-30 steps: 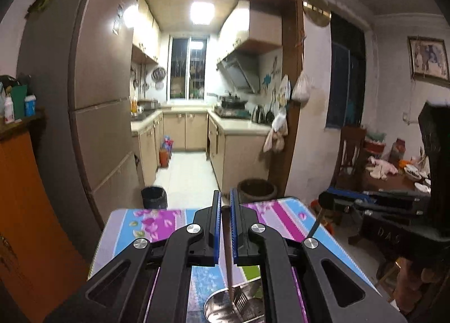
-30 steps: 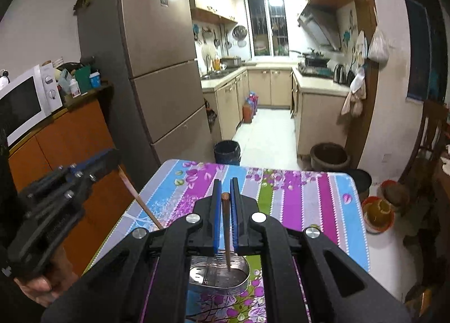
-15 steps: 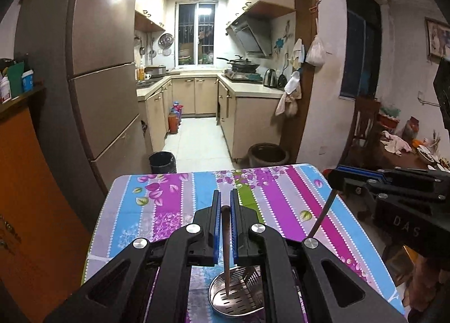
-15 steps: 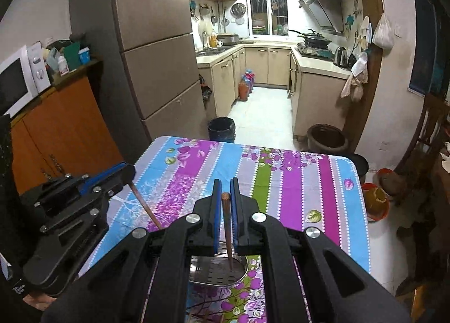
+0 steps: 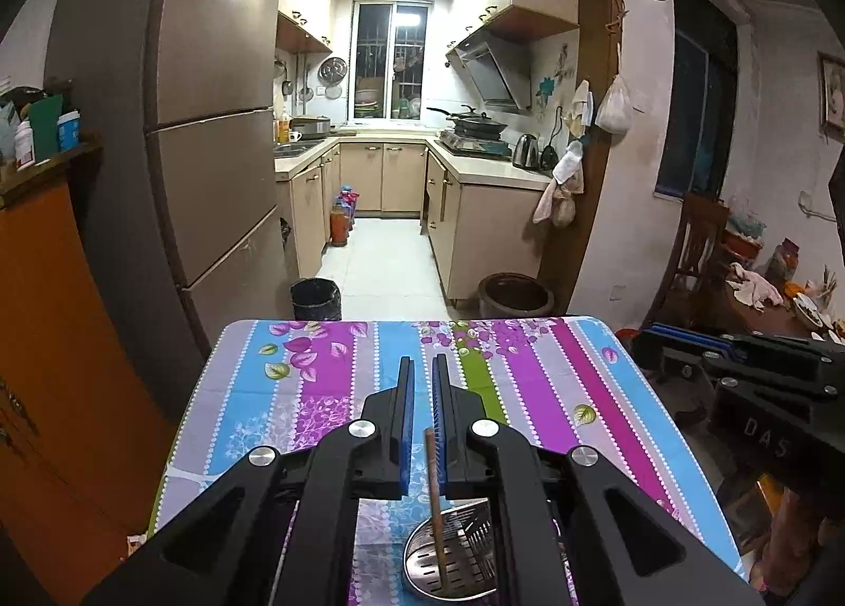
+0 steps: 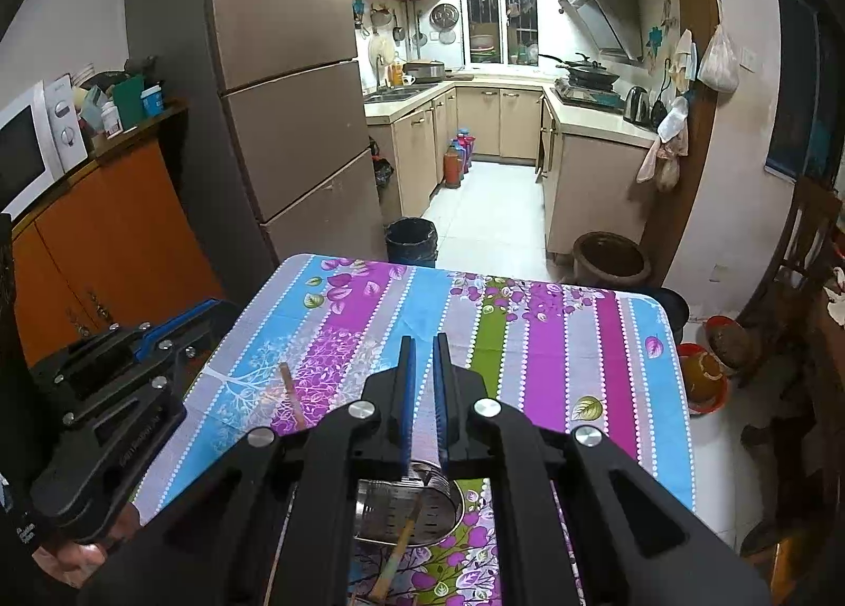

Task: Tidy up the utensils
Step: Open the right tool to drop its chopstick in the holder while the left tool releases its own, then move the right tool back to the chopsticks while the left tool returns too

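Jaws of the left gripper and right gripper are drawn together to a narrow slit, with nothing between the blue pads. A perforated metal holder stands near the table's near edge, beneath both grippers. One chopstick stands upright in the holder. A second chopstick leans against its rim.
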The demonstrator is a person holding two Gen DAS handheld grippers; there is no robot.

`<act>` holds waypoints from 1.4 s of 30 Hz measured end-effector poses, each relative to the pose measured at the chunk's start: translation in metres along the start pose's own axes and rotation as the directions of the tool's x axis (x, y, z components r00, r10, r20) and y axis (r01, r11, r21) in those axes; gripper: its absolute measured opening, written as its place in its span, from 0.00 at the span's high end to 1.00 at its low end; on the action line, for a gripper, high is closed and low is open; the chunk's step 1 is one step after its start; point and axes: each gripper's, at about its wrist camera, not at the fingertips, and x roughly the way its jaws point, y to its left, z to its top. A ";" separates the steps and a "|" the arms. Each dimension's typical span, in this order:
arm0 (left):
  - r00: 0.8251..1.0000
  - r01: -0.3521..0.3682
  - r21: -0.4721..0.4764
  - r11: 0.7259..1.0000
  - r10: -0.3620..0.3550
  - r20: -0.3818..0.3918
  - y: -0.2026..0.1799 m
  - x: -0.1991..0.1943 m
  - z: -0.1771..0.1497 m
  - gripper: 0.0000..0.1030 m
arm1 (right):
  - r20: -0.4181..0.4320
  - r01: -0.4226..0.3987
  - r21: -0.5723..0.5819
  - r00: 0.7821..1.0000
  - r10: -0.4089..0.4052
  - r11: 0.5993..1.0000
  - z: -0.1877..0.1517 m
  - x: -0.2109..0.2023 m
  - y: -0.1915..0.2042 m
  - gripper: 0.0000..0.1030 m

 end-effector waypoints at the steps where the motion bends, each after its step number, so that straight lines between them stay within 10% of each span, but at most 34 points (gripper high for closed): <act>1: 1.000 -0.006 0.001 1.000 0.006 0.003 0.001 -0.001 0.000 0.92 | 0.000 0.001 0.002 1.000 -0.001 1.000 -0.001 0.000 0.000 0.95; 13: 0.998 -0.025 -0.008 1.000 0.025 0.064 0.013 -0.044 -0.038 0.92 | 0.053 -0.016 -0.021 0.998 0.017 1.000 -0.031 -0.032 -0.008 0.95; 28: 0.994 0.113 -0.008 0.994 -0.113 -0.001 0.050 -0.138 -0.206 0.89 | 0.050 -0.117 -0.079 0.991 0.121 0.990 -0.225 -0.121 -0.018 0.88; 34: 0.999 0.031 0.141 0.989 -0.029 -0.017 0.029 -0.160 -0.284 0.80 | 0.038 -0.009 -0.108 0.999 0.013 0.994 -0.299 -0.136 -0.014 0.78; 42: 0.998 -0.056 0.088 0.995 0.059 -0.028 0.028 -0.181 -0.348 0.74 | -0.034 0.028 -0.045 0.999 -0.029 0.999 -0.372 -0.138 -0.019 0.78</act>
